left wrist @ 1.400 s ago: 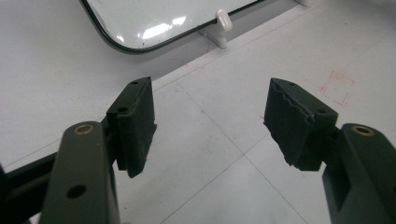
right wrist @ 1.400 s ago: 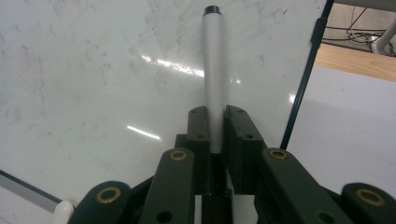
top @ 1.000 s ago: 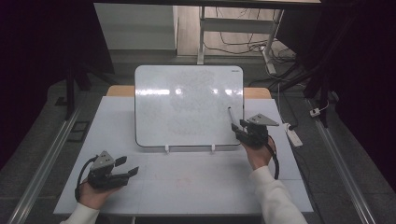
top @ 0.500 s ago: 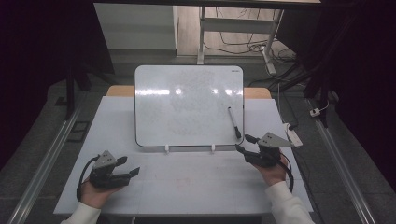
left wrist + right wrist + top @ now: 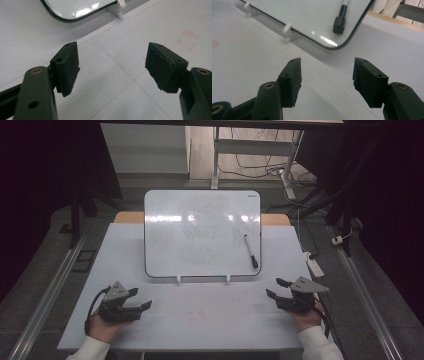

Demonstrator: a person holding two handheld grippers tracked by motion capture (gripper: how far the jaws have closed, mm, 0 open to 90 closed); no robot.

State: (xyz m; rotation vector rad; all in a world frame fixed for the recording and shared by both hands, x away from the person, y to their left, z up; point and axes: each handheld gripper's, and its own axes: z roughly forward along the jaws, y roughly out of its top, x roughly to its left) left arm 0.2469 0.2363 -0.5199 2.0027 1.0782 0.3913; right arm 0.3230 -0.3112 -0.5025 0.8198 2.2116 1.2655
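Note:
A whiteboard (image 5: pixel 202 232) leans on the white table (image 5: pixel 215 320), its face wiped nearly clean. A black-capped marker (image 5: pixel 251 251) lies on its lower right part. My right gripper (image 5: pixel 275 287) rests on the table below the board's right corner. Its jaws are open with nothing between them and have just been opening. In the right gripper view, the gripper (image 5: pixel 327 77) points at the marker (image 5: pixel 340 18) and the board's corner (image 5: pixel 352 37). At the front left, my left gripper (image 5: pixel 141 298) is open and empty, its jaws having just widened a little. In its own view, the left gripper (image 5: pixel 112 65) hovers over bare table.
Two white clips (image 5: pixel 179 280) hold the board's lower edge. A white power strip (image 5: pixel 315 265) lies at the table's right edge. Faint red marks (image 5: pixel 187 41) are drawn on the table. Metal rails (image 5: pixel 45 295) run along both sides on the floor.
My right gripper has pulled back from the marker on the board, toward the person and the right, down to the table. The marker stays lying on the board. The left hand has not moved.

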